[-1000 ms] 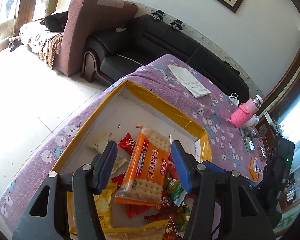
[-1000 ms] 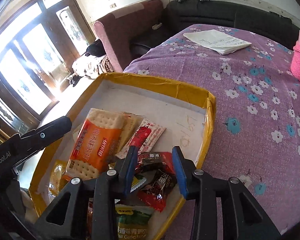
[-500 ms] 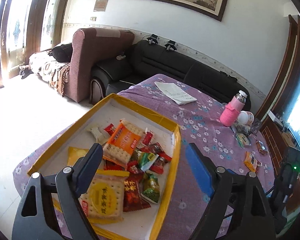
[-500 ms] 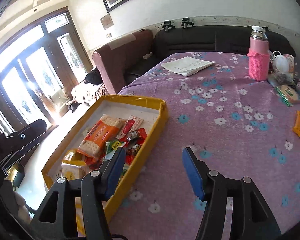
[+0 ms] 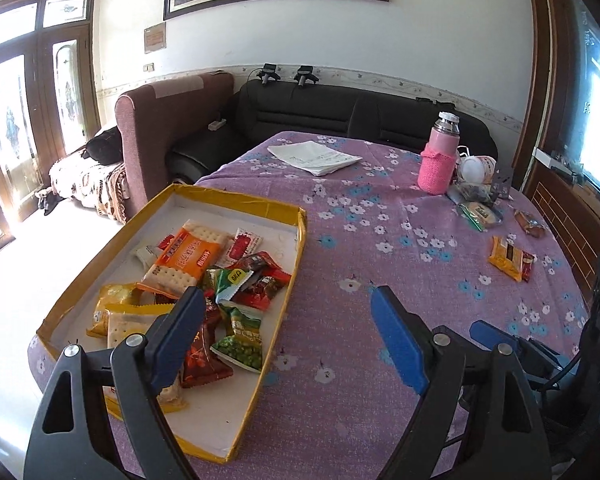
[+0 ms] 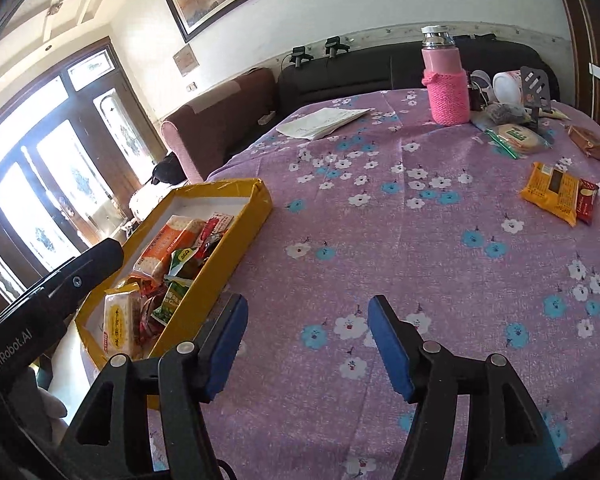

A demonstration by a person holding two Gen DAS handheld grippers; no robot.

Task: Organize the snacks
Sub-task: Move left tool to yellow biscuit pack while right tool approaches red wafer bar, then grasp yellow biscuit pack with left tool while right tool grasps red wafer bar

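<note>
A yellow box with a white inside sits at the table's left and holds several snack packs, among them an orange cracker pack and a green pea packet. My left gripper hovers open over the box's right rim, with nothing between its pads. My right gripper hangs above the bare purple cloth just right of the box, its jaws still opening and empty. Loose snacks lie at the far right: an orange packet, a green-wrapped round cracker and a brown snack.
A pink-sleeved flask, a white cup and small clutter stand at the back right. Folded papers lie at the back. A black sofa and a brown armchair stand beyond the floral-clothed table. The box nearly reaches the table's left edge.
Both grippers pulled back and away from the box and opened. The orange cracker pack and a red packet that lay between their fingers now rest in the box.
</note>
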